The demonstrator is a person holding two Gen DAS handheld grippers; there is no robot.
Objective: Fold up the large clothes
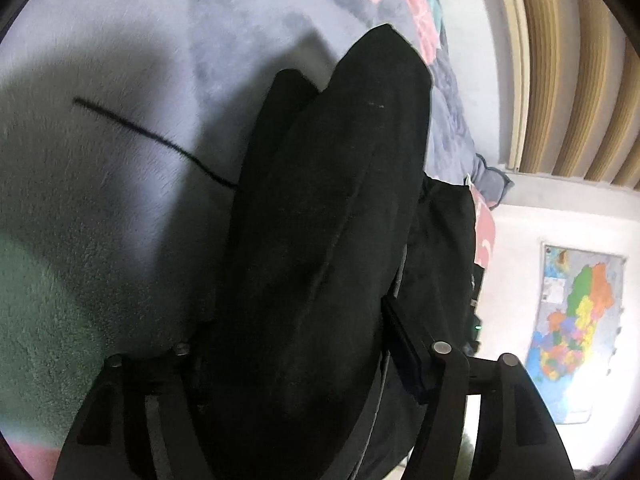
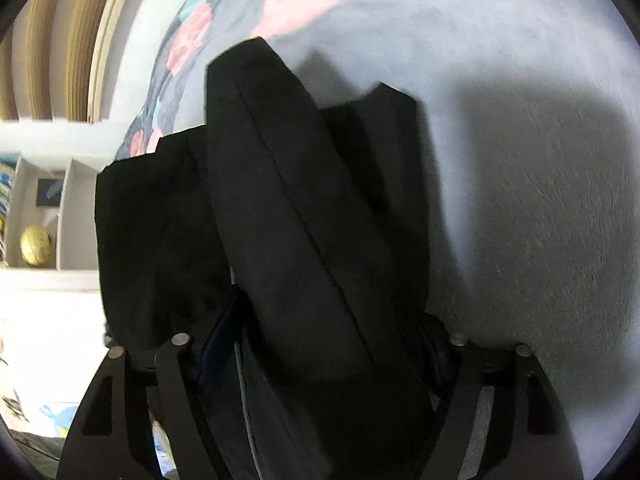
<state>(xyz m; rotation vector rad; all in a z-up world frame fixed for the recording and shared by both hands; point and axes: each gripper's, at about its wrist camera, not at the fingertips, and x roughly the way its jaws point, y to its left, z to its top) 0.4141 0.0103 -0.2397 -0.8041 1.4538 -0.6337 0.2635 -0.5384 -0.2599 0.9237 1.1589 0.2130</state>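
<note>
A large black garment (image 1: 320,220) hangs bunched in thick folds over a grey fleece bedspread (image 1: 100,180). My left gripper (image 1: 304,360) is shut on the black garment, and the cloth covers its fingertips. A thin black cord (image 1: 152,136) trails from the garment across the bedspread. In the right wrist view the same black garment (image 2: 288,216) hangs in front of the camera. My right gripper (image 2: 320,360) is shut on it, fingertips hidden by the cloth. Both grippers hold the garment lifted off the bedspread (image 2: 540,200).
The bedspread has pink and teal patches (image 1: 420,12) near its far edge. A tan slatted headboard or wall (image 1: 568,60) and a coloured map (image 1: 576,320) stand beyond. White shelves with a yellow ball (image 2: 36,246) are at the right view's left.
</note>
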